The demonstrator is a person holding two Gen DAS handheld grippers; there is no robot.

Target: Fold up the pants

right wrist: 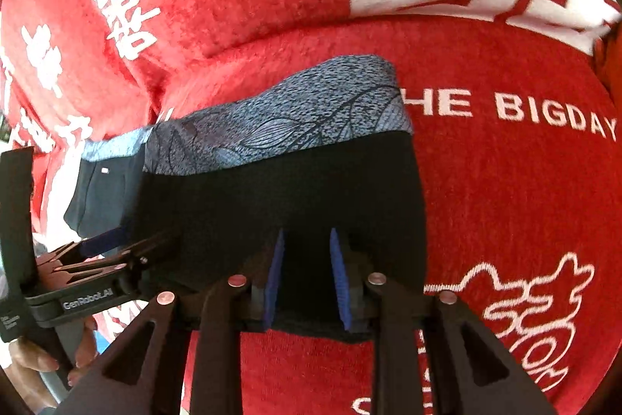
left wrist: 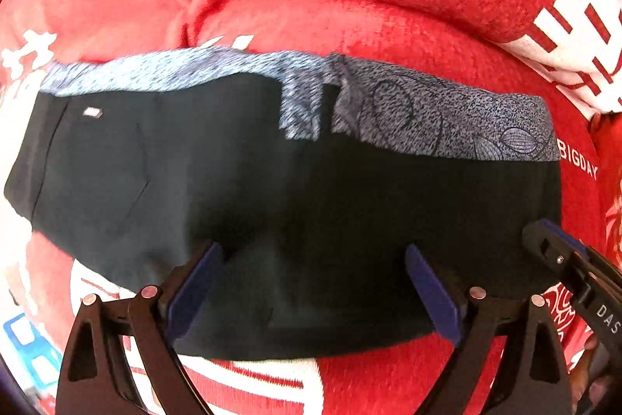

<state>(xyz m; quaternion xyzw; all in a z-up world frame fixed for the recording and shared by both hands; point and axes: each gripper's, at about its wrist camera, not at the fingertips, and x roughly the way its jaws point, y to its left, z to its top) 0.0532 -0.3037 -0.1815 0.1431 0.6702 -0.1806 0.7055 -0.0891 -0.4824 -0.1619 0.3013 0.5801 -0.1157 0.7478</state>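
Left wrist view shows the pants (left wrist: 272, 201) lying flat on a red blanket (left wrist: 388, 6) with white lettering — dark fabric, with a speckled grey-blue waistband (left wrist: 447, 119) along the far edge. What carries them looks like a soft, cushioned surface under the blanket, and the garment sits toward its near side, the near hem close to the camera.

The left gripper (left wrist: 311, 282) stands wide apart over the near edge of the cloth; nothing is between its blue pads (left wrist: 198, 279), so it grips nothing that I can see. The right gripper (right wrist: 307, 279) has its jaws much narrower, set over the near right part of the pants, close to their right edge. A gap shows between the pads and dark cloth lies in and under it — whether any fabric is actually pinched cannot be told.

By my reading, the pants are light and limp: thin, stretchy-looking cloth that will drape and sag from any held point, and may drag on the fuzzy blanket instead of sliding. It is not fragile, and seems only mildly slippery. The best holds are probably the near edge at two spread points, or the thicker waistband corners, where layered fabric gives the pads more to bite. A single thin layer may slip out, so take all layers together.
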